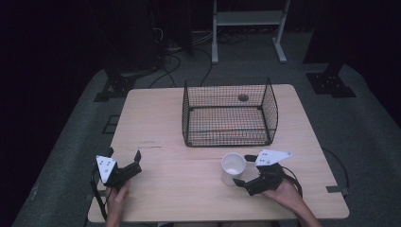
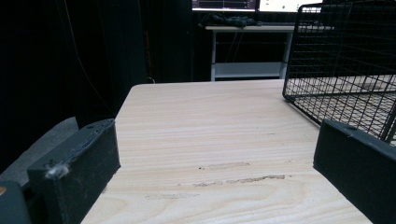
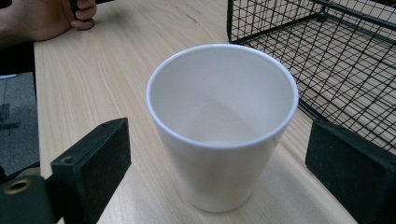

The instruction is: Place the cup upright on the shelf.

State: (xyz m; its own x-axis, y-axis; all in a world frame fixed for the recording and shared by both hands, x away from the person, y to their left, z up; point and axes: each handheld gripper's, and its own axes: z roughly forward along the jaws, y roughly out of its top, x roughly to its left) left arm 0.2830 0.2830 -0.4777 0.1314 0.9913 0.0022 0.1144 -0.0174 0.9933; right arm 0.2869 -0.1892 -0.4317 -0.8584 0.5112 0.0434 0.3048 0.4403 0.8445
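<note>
On the wooden surface (image 1: pixel 165 165), just in front of the wire basket (image 1: pixel 229 113), a white cup (image 1: pixel 233 168) stood upright. Around it, the right hand-held gripper (image 1: pixel 246 169) lay low with its jaws spread, not touching. At the near left, the left hand-held gripper (image 1: pixel 125 158) rested with jaws apart, holding nothing.
</note>
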